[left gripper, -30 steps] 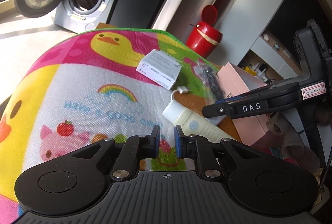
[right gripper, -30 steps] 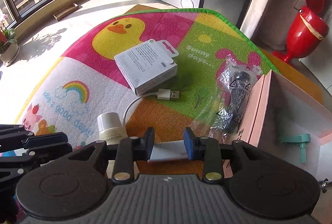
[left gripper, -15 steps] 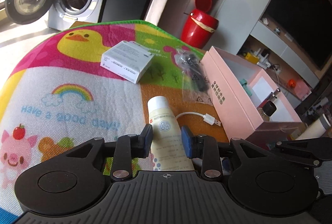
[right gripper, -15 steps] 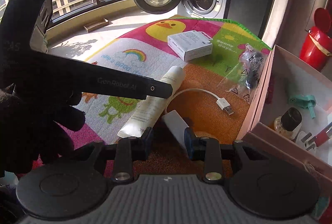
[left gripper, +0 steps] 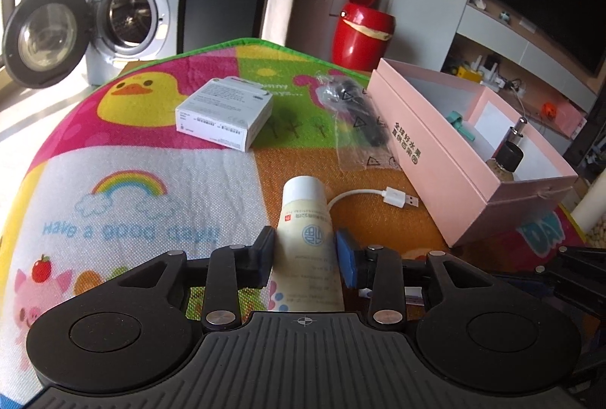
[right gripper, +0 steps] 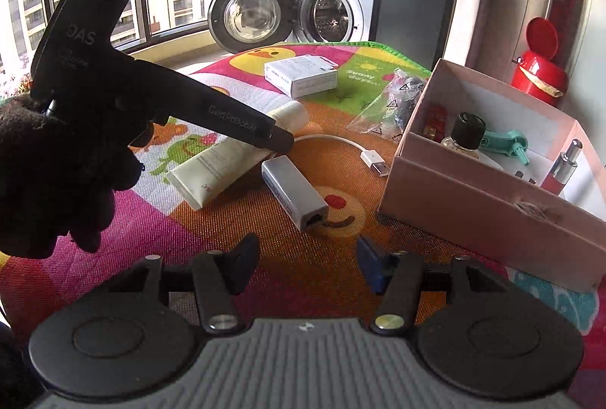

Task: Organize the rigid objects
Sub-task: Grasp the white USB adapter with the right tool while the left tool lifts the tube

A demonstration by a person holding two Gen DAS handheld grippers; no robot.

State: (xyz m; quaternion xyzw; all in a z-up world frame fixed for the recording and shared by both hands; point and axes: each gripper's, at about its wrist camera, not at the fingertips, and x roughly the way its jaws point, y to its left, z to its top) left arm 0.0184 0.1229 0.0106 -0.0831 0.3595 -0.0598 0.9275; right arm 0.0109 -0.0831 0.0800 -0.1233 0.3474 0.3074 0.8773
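Observation:
A cream tube [left gripper: 308, 238] lies on the colourful play mat [left gripper: 151, 181]. My left gripper [left gripper: 305, 253] is open, its fingers on either side of the tube; in the right wrist view the tube [right gripper: 223, 163] lies under the left gripper [right gripper: 280, 140]. My right gripper [right gripper: 306, 265] is open and empty, a little short of a grey USB adapter [right gripper: 293, 193] with a white cable [right gripper: 341, 144]. The pink box [left gripper: 454, 159] at right holds a small bottle [right gripper: 464, 134], a teal clip [right gripper: 503, 140] and other small items.
A white carton [left gripper: 223, 113] and a clear bag with a black item [left gripper: 356, 113] lie further back on the mat. A red bin [left gripper: 360, 30] and a washing machine with open door [left gripper: 113, 19] stand beyond. The cable's USB plug [left gripper: 399, 199] lies beside the box.
Both grippers have opened wider. The left gripper has moved forward so its fingers straddle the tube. The right gripper has pulled back from the adapter.

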